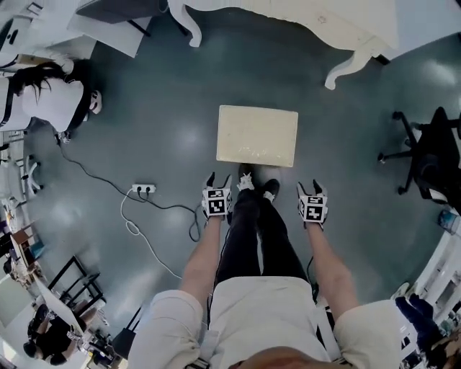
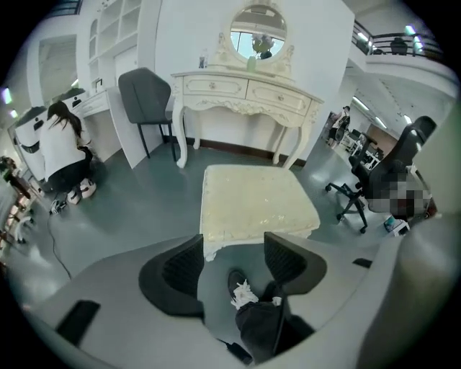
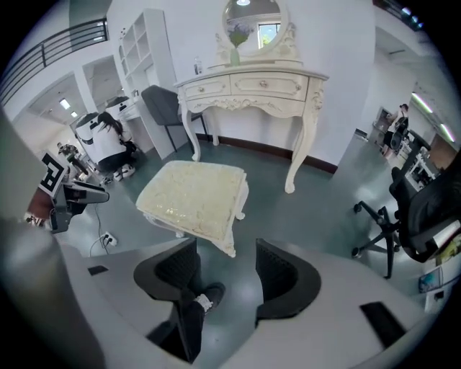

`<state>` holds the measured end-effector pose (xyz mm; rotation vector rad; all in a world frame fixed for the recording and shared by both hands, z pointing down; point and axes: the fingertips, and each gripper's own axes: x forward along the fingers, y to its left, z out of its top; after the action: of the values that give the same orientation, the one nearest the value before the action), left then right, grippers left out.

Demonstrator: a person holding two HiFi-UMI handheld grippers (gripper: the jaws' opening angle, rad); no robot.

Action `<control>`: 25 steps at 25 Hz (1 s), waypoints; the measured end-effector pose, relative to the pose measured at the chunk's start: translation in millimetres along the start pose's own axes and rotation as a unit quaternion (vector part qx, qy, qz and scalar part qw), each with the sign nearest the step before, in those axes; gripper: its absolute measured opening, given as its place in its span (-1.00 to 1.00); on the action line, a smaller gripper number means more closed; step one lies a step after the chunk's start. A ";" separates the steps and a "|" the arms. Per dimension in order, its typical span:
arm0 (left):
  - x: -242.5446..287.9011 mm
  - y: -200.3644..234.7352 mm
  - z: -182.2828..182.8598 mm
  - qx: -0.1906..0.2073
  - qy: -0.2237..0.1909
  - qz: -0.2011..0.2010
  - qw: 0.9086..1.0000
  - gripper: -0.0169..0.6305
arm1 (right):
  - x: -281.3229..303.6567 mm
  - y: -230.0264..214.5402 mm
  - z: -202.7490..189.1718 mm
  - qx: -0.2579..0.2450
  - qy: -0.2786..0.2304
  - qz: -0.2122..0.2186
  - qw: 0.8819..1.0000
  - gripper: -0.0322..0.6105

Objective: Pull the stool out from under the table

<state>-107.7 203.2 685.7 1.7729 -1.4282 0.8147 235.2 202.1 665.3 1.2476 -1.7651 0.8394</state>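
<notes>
Two grippers, left gripper (image 1: pixel 219 178) and right gripper (image 1: pixel 308 186), hang released and empty below the centre-frame stool (image 1: pixel 257 135); it appears clear of the table (image 1: pixel 338 21); you likely need no further pull.

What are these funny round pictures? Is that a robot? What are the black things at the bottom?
No robot here: a person holds a squeezing tool, called a gripper, in each hand. One picture comes from a camera on the person's head, looking down at their legs, the left gripper and the right gripper. The other two come from cameras riding on the grippers; the black shapes are their jaws. Both pairs stand apart, holding nothing. On the floor ahead sits a cream stool, out in front of the white dressing table.
</notes>
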 end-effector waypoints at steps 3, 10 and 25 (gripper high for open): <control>-31.3 -8.8 15.8 0.014 0.003 -0.019 1.000 -0.11 | -31.3 7.0 2.8 0.029 0.009 0.018 0.999 -0.01; -109.2 -29.1 36.7 -0.001 -0.006 -0.043 0.999 -0.11 | -97.6 43.1 29.9 0.056 -0.033 0.049 0.997 -0.01; -187.1 -70.4 130.7 0.017 -0.074 -0.068 0.995 -0.11 | -174.4 85.4 106.0 0.082 -0.114 0.136 0.981 -0.01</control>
<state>-69.1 204.1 450.1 1.9678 -1.3761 0.6511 163.1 210.0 456.3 1.2664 -2.1194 1.0496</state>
